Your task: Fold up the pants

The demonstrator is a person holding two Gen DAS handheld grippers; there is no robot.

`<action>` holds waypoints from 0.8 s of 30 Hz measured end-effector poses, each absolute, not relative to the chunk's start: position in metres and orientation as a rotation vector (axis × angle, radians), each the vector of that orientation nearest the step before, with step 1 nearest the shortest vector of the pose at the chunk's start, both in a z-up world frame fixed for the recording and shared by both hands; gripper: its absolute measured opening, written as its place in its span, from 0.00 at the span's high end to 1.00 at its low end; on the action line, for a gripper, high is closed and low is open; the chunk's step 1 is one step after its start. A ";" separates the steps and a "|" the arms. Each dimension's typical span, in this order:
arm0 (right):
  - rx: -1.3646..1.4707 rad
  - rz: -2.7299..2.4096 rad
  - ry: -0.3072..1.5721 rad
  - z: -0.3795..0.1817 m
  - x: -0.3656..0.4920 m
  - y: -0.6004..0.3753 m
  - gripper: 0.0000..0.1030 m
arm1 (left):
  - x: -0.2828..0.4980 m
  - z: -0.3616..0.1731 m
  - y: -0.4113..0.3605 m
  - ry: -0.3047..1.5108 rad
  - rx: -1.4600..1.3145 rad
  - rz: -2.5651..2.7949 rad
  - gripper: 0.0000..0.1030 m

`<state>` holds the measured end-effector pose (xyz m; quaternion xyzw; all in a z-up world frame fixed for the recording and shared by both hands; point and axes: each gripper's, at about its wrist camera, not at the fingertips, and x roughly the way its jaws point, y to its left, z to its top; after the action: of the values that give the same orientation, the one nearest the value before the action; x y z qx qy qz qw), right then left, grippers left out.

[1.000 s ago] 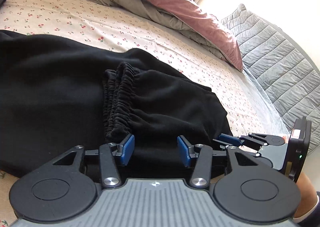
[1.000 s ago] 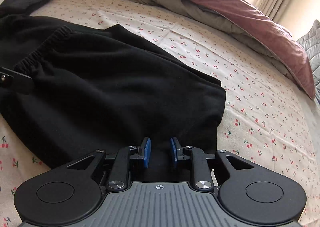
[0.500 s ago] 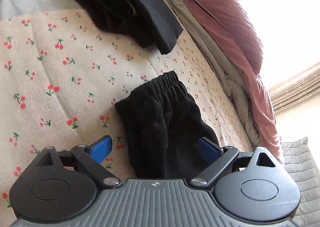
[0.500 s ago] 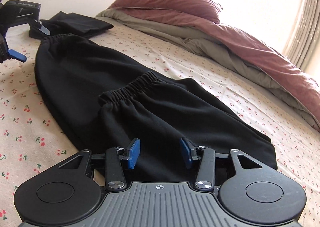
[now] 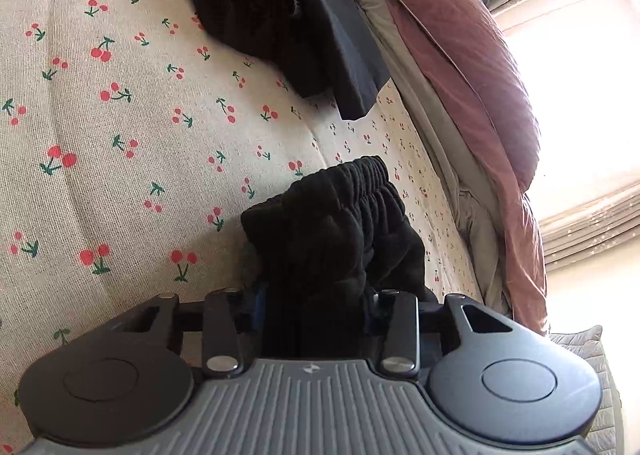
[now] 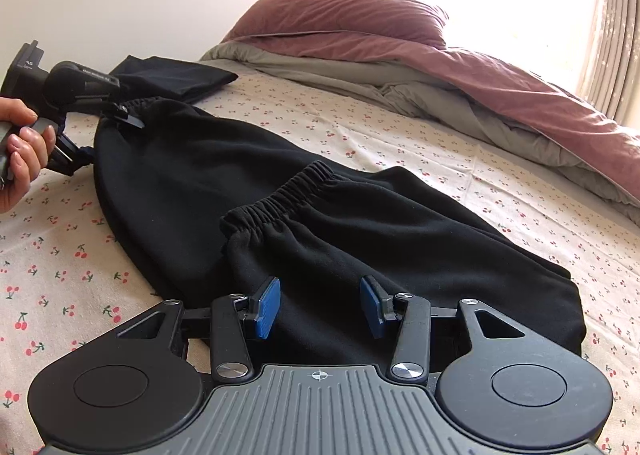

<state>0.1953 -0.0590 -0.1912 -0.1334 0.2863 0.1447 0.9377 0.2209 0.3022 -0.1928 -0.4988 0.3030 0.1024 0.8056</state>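
Black pants (image 6: 340,239) lie across the cherry-print sheet (image 6: 460,159), one elastic cuff (image 6: 280,195) folded back onto the cloth. In the left wrist view the gathered elastic end of the pants (image 5: 344,223) bunches up between my left gripper's (image 5: 316,307) jaws, which are closing on it; the blue pads are nearly buried in fabric. The right wrist view shows that left gripper (image 6: 124,117) at the pants' far end, held by a hand (image 6: 20,151). My right gripper (image 6: 320,307) hovers open over the near part of the pants, nothing between its pads.
A folded dark garment (image 6: 176,75) lies on the sheet beyond the pants, also visible as a dark garment (image 5: 288,23) in the left wrist view. A mauve duvet (image 6: 460,51) over a grey blanket (image 6: 360,75) is heaped along the far side. Bright curtains (image 6: 616,15) are at right.
My left gripper left the folded edge, swung across to the pants' elastic end, rolled, opened wide and closed onto the bunched fabric. My right gripper's jaws widened off the cloth and its view swung left.
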 end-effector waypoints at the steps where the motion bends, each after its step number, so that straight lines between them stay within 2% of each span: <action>1: -0.224 0.307 0.598 -0.193 0.201 -0.060 0.57 | 0.218 -0.192 0.300 0.623 -1.079 0.224 0.59; 5: -0.052 0.341 0.702 -0.206 0.219 -0.069 0.57 | 0.208 -0.170 0.289 0.521 -1.012 0.184 0.65; 10: -0.067 0.344 0.694 -0.206 0.218 -0.066 0.57 | 0.206 -0.138 0.262 0.398 -0.864 0.097 0.66; 14: 0.084 0.382 0.643 -0.196 0.224 -0.081 0.57 | 0.202 -0.117 0.234 0.306 -0.756 0.000 0.67; 21: 0.140 0.403 0.643 -0.218 0.250 -0.071 0.56 | 0.201 -0.099 0.194 0.260 -0.660 -0.150 0.69; 24: 0.133 0.400 0.666 -0.211 0.251 -0.069 0.55 | 0.208 -0.097 0.184 0.250 -0.646 -0.179 0.69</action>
<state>0.2506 -0.0692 -0.2113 0.0648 0.3243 0.1948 0.9234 0.2077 0.1835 -0.0973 -0.3161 0.1222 -0.0874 0.9368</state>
